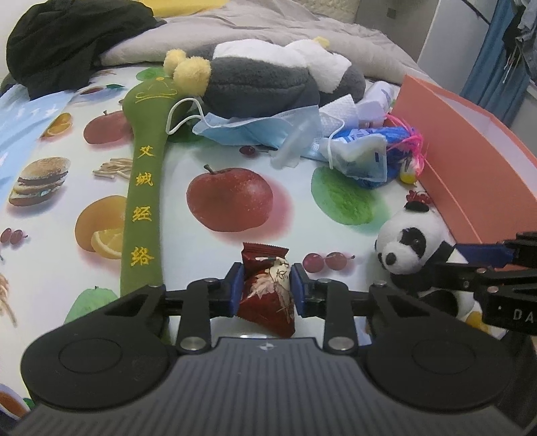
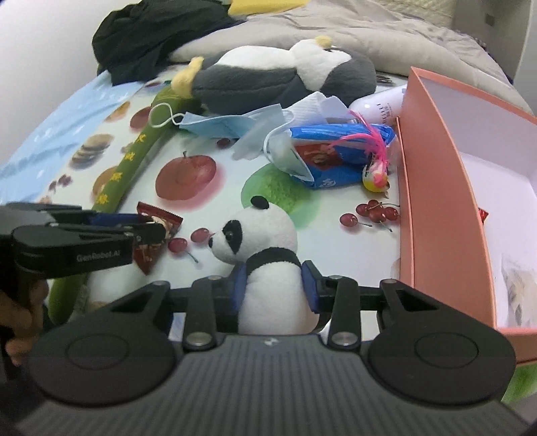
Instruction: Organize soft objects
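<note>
Clamped in our right gripper (image 2: pixel 273 290), the panda plush (image 2: pixel 265 248) sits near the pink box (image 2: pixel 436 187) at the tablecloth's (image 2: pixel 352 251) right edge. Our left gripper (image 1: pixel 265 290) pinches a red snack packet (image 1: pixel 266 285). We judge both grasps done; next, carry them over the box wall.

Setting: bed used as work surface. Fruit-print cloth (image 1: pixel 208 154) spread over mattress, pattern of apples, oranges, cherries, burger. Grey quilt (image 1: pixel 268 30) rumpled behind it; yellow pillow (image 2: pixel 261 5) at far edge. Pale wall (image 2: pixel 43 60) at left in right wrist view. White upright panel (image 1: pixel 433 30) at right; blue fabric (image 1: pixel 493 50) hanging beyond. Light soft, even.
</note>
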Available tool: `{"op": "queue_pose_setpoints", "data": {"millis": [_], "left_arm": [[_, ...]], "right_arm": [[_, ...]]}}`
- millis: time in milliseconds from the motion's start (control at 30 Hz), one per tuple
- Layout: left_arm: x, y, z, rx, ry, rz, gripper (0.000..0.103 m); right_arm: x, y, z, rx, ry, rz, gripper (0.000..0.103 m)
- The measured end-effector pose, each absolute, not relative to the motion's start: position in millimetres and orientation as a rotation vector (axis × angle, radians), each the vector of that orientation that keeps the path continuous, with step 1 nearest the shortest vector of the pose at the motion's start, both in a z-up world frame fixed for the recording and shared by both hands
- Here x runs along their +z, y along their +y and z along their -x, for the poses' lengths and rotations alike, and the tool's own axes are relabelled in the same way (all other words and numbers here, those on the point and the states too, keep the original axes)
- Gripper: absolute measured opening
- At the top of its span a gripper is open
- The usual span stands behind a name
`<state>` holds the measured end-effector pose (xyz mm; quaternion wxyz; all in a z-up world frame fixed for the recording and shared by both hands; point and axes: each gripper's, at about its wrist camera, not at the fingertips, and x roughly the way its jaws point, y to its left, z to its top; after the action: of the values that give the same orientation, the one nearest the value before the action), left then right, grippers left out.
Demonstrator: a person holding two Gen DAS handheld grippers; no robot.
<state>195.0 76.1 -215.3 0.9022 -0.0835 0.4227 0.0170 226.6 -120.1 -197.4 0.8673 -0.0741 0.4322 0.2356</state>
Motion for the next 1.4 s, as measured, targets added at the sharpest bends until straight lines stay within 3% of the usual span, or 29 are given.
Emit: {"op": "queue_pose_setpoints", "data": {"millis": [533, 1400], "left_arm": [[-167.0, 69.8, -192.5, 0.005, 0.818, 0.287, 0.034], [14.8, -38.1, -269.8, -0.287, 0.624, 0.269, 0.034]], "right_arm": [[-171.4, -133.9, -225.2, 0.45, 0.85, 0.058, 0.039], [0.3, -216.4, -249.6, 0.247, 0.475, 0.015, 0.039]]}}
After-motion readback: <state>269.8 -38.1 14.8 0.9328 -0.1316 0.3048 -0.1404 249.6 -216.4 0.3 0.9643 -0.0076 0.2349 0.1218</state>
